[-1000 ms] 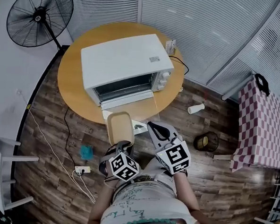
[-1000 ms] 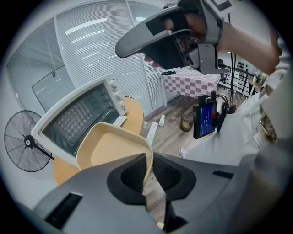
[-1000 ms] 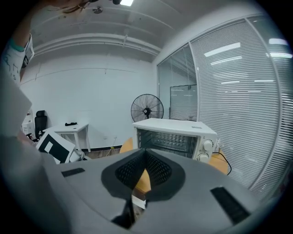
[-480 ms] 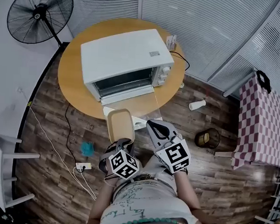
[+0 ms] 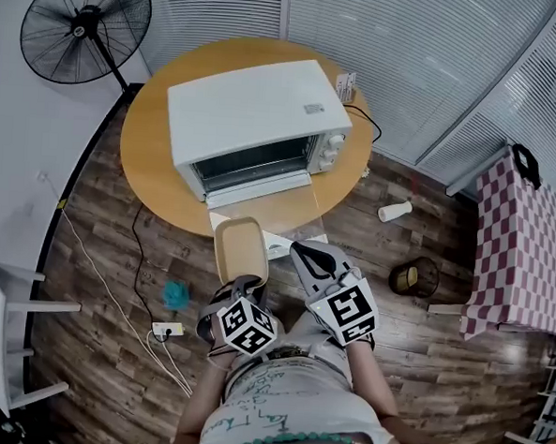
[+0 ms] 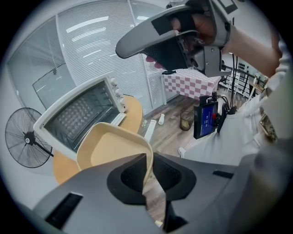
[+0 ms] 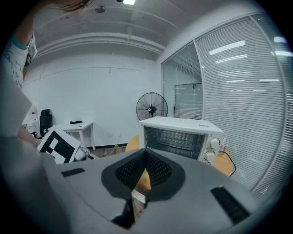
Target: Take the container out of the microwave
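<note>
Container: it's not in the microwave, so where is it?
The container sits mid head view, rim clamped in the left gripper, before the microwave's open door.

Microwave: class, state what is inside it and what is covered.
Inside the microwave, only patterned metal walls show. The container is outside, pinched in the left claw. The right claw covers the cavity's lower corner.
</note>
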